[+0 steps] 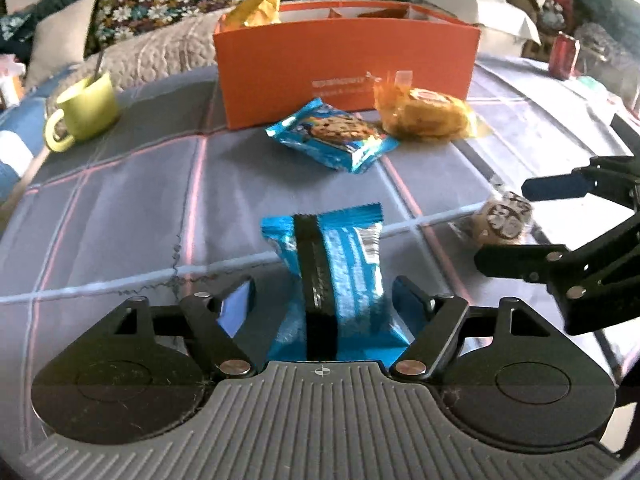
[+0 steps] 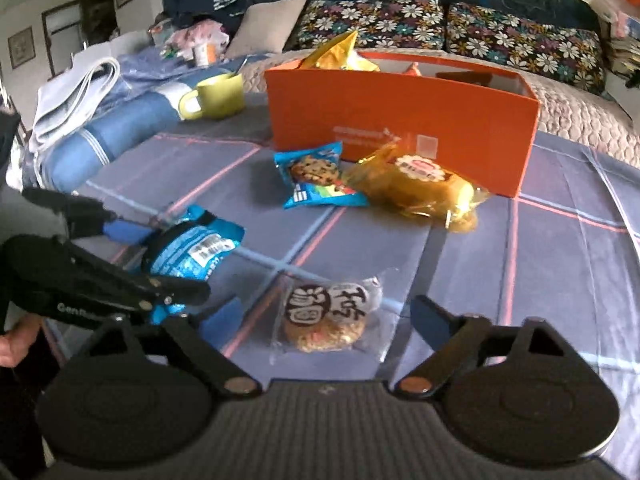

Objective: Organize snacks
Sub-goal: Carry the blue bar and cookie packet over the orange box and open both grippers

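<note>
An orange box (image 1: 348,68) stands at the back of the checked cloth, with a yellow bag (image 1: 260,8) sticking out of it; it also shows in the right wrist view (image 2: 400,120). In front of it lie a blue cookie packet (image 1: 332,136) and a yellow-wrapped cake (image 1: 428,114). My left gripper (image 1: 324,300) is open, its fingers on either side of a blue snack packet (image 1: 340,272) lying on the cloth. My right gripper (image 2: 324,320) is open around a clear-wrapped cookie (image 2: 328,316).
A green mug (image 1: 86,108) with a spoon stands at the left. A red can (image 1: 564,56) stands at the back right. Folded blue and white cloths (image 2: 100,120) lie left of the mug. A sofa with flowered cushions (image 2: 440,28) lies behind the table.
</note>
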The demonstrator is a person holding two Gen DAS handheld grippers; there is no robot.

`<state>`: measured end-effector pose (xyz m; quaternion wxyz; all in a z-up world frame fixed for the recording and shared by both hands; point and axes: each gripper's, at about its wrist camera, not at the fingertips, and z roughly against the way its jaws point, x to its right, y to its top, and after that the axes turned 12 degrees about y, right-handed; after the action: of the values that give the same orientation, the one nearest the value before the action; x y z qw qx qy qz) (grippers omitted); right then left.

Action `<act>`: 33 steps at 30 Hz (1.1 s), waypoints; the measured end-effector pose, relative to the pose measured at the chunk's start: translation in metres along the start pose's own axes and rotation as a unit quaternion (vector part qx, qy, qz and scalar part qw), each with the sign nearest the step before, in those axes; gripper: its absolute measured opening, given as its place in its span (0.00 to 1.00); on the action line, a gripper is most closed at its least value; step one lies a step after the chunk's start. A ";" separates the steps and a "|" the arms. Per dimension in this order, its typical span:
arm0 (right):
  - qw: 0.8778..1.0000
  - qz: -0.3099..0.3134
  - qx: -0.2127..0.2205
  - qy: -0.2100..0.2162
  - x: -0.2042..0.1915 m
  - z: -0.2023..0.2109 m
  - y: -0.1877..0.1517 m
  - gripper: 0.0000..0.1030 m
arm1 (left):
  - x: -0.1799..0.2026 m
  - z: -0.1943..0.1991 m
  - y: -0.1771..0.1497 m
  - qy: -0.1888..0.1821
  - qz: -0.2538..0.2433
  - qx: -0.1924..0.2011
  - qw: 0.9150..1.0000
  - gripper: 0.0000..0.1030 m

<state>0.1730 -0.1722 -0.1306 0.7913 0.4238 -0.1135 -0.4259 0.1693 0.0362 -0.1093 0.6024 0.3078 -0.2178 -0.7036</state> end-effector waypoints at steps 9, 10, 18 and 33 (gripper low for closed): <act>0.999 -0.036 0.018 -0.010 0.009 0.017 -0.012 0.53 | -0.017 -0.001 0.004 -0.036 0.054 -0.003 0.998 0.06; 0.999 -0.040 0.023 -0.010 0.010 0.021 -0.011 0.53 | -0.020 0.001 0.004 -0.047 0.067 -0.004 0.997 0.06; 0.994 -0.035 0.105 0.000 0.034 0.057 0.055 0.53 | -0.042 0.029 0.061 -0.066 0.107 0.054 0.991 0.06; 0.990 0.010 0.126 -0.058 0.151 -0.034 0.190 0.64 | -0.011 -0.080 0.253 -0.085 0.086 0.094 0.988 0.22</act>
<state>0.3936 -0.2163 -0.0337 0.7276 0.4937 -0.2163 -0.4244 0.4070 0.0068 0.0067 0.6084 0.2828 -0.3590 -0.6488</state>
